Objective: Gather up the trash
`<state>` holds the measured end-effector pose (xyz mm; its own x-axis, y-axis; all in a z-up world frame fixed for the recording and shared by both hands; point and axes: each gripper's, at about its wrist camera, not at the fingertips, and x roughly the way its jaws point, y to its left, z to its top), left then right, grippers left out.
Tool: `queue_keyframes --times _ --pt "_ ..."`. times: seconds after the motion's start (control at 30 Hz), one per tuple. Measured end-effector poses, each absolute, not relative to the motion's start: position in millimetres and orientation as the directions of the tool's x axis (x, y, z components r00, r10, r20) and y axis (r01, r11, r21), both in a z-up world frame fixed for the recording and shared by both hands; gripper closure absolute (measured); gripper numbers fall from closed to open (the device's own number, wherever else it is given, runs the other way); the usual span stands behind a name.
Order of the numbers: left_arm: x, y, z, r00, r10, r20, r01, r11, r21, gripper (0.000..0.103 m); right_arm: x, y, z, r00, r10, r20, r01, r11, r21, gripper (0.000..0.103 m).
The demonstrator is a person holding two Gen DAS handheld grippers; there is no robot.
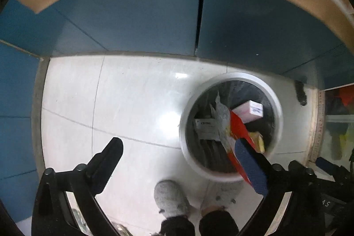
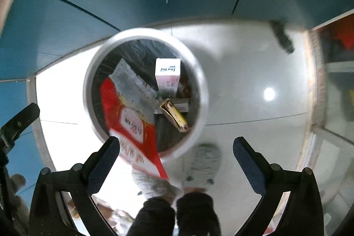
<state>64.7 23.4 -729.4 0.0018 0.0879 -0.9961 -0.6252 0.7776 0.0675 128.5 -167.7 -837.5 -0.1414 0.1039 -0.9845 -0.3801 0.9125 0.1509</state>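
Both grippers, left [image 1: 183, 160] and right [image 2: 177, 158], gape wide, holding nothing. The round white bin [image 2: 200, 72] holds one glossy red wrapper [image 2: 132, 123], one pink carton [image 2: 167, 76], one yellow packet [image 2: 176, 117].

White bin [image 2: 203, 90], red wrapper [image 2: 132, 121], blue cabinets [image 1: 132, 14].

Black claw [image 2: 177, 160] frames, blue-padded fingers [image 2: 247, 165]; grey slippers [image 1: 170, 198], dark trouser legs [image 2: 194, 211].
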Motion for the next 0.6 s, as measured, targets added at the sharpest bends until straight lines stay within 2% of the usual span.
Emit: queue_keyframes --times 0.17,0.6 --pt "45.0 5.0 -655.5 0.025 0.098 -0.995 -0.629 0.775 0.061 0.000 113.4 -187.0 -748.4 -0.048 0.084 -0.995 -0.407 0.908 0.097 0.000" --pt "-2.9 -56.5 -388.4 0.220 0.157 -0.963 -0.551 0.834 0.010 0.000 51.1 -243.1 -433.9 0.219 0.141 -0.966 -0.431 0.902 0.034 0.000"
